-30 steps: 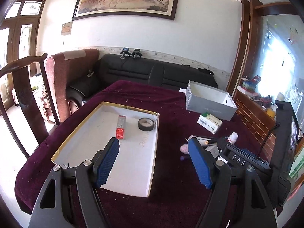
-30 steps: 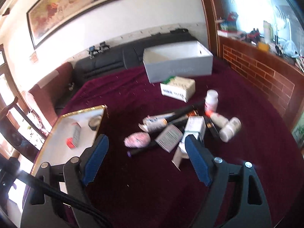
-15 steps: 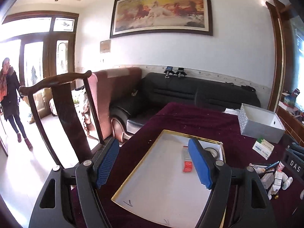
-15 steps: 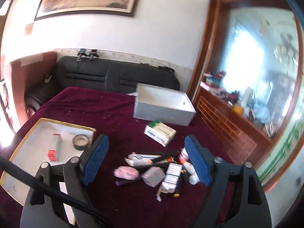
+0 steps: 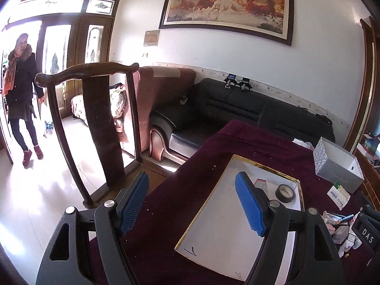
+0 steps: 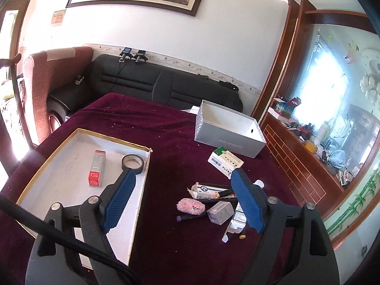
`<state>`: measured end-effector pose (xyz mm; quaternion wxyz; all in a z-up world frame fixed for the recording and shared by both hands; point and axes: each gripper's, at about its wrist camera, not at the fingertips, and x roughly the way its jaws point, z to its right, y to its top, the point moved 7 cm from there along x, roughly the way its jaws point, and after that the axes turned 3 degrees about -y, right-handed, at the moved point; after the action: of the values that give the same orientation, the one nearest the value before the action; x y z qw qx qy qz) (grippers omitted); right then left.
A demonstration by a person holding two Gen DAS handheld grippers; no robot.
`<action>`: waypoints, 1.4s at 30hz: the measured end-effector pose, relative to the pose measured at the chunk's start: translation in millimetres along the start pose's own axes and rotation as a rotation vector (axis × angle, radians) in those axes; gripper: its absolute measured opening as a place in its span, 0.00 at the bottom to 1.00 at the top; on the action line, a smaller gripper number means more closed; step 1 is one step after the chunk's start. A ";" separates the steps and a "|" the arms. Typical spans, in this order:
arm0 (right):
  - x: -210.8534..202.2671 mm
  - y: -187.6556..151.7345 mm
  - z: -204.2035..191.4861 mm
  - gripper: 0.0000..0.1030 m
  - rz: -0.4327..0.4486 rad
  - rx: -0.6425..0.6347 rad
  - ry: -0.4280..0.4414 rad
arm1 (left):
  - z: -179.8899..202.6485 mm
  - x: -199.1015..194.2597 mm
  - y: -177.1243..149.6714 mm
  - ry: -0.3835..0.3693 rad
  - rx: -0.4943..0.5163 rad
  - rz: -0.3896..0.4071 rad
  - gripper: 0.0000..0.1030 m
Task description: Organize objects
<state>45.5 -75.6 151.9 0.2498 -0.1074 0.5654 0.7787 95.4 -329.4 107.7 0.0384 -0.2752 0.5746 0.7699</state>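
A flat white tray point(image 6: 59, 166) with a gold rim lies on the maroon table; in it are a red-and-grey box point(image 6: 97, 171) and a roll of black tape point(image 6: 132, 162). The tray also shows in the left wrist view point(image 5: 220, 232), with the tape point(image 5: 285, 192). A heap of small items lies right of it: a pink puff point(image 6: 190, 206), a small grey box point(image 6: 219, 212), a white-green box point(image 6: 225, 161), tubes and pens. My right gripper point(image 6: 182, 201) is open and empty above the heap's left side. My left gripper point(image 5: 192, 204) is open and empty above the tray's left edge.
An open grey box point(image 6: 229, 133) stands at the table's far right. A wooden chair point(image 5: 95, 128) stands at the table's left edge, with a sofa point(image 5: 249, 109) behind. A person point(image 5: 21, 99) walks by the door at the far left. A brick-patterned cabinet point(image 6: 299, 166) runs along the right.
The left gripper has swung left, off the heap and tray, so the chair and door fill its view. The right gripper has tilted up and turned left, bringing the tray into view.
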 end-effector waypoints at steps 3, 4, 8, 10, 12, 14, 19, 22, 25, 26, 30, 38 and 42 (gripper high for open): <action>-1.0 -0.5 -5.4 0.80 0.003 -0.014 0.003 | -2.2 2.7 -2.2 0.000 -0.007 -0.008 0.68; -1.0 -0.8 -7.2 0.80 0.002 -0.018 0.006 | -2.6 3.5 -3.2 -0.002 -0.007 -0.013 0.68; 1.3 -1.9 -12.4 0.80 -0.008 -0.021 0.018 | -5.5 4.6 -5.7 -0.006 -0.011 -0.018 0.68; 2.3 -3.2 -15.2 0.80 -0.010 -0.030 0.015 | -6.3 6.8 -6.3 -0.008 -0.013 -0.024 0.68; 2.5 -4.6 -17.8 0.80 -0.012 -0.037 0.011 | -8.3 8.4 -7.8 -0.012 -0.018 -0.032 0.68; 5.1 -6.8 -20.6 0.80 -0.022 -0.040 0.016 | -9.6 11.0 -9.9 -0.014 -0.020 -0.040 0.68; 6.9 -9.6 -27.0 0.80 -0.024 -0.055 0.015 | -14.7 14.8 -13.5 -0.017 -0.039 -0.055 0.68; 6.4 -10.8 -29.2 0.80 -0.025 -0.057 0.020 | -16.2 15.5 -14.5 -0.018 -0.046 -0.061 0.68; 5.9 -11.8 -30.2 0.80 -0.025 -0.059 0.020 | -15.8 13.2 -13.9 -0.019 -0.043 -0.061 0.68; 5.8 -12.3 -30.5 0.80 -0.025 -0.061 0.020 | -16.0 11.9 -13.0 -0.019 -0.041 -0.058 0.68; 1.3 -12.6 -31.4 0.80 -0.013 -0.073 0.012 | -16.1 3.6 -6.2 -0.023 -0.047 -0.033 0.68; 7.1 -15.2 -9.8 0.80 -0.009 -0.084 -0.020 | 21.7 0.9 0.7 -0.086 0.008 -0.038 0.68; 38.3 -30.5 46.5 0.80 -0.089 -0.046 -0.035 | 77.4 10.5 -3.4 -0.194 0.076 -0.109 0.68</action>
<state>33.7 -14.7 125.1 0.2914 -0.1247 0.5376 0.7814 58.5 -260.9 114.4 0.1458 -0.2286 0.5812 0.7672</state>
